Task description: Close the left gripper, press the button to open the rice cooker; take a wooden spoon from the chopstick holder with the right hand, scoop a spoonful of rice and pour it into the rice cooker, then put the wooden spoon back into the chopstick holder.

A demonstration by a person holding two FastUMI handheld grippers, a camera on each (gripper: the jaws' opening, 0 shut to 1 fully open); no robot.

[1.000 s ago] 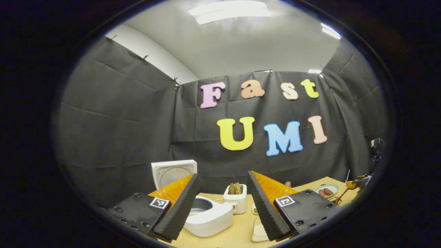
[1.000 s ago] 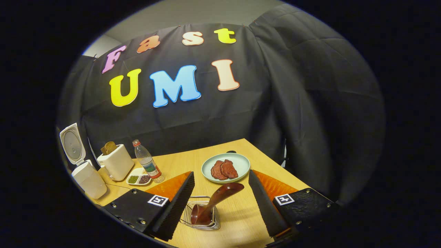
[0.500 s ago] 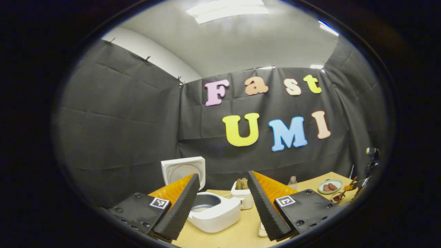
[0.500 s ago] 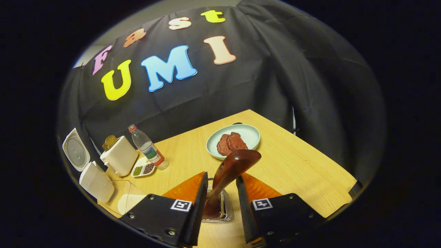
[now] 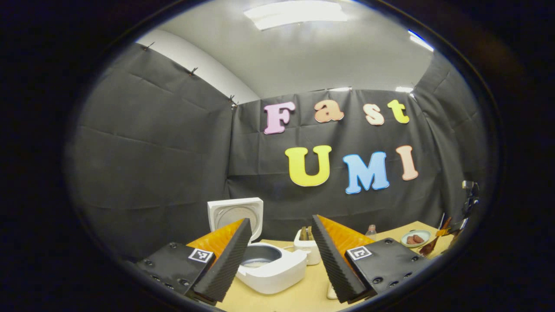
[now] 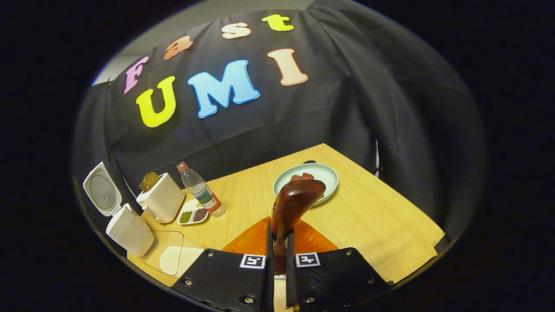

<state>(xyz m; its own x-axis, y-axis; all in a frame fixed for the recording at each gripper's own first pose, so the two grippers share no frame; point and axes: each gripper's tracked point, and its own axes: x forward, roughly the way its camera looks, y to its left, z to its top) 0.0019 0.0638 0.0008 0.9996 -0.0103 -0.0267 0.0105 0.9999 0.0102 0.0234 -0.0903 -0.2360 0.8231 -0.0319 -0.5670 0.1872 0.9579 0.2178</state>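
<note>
1. My right tool (image 6: 277, 242) pinches the wooden spoon (image 6: 295, 201); its lower end and the holder are hidden behind my fingers.
2. My left tool (image 5: 282, 255) is spread, with the open rice cooker (image 5: 271, 268) at 12 o'clock, partly covered.

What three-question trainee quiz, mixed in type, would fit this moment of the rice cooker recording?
1. True or false: the white rice cooker has its lid up.
2. What is the right gripper shut on? A) clear plastic bottle B) dark brown wooden spoon C) white toaster
3. Fill in: the left gripper stands ____, with nothing between its fingers.

Key: 1 true; 2 B; 3 open.
</note>
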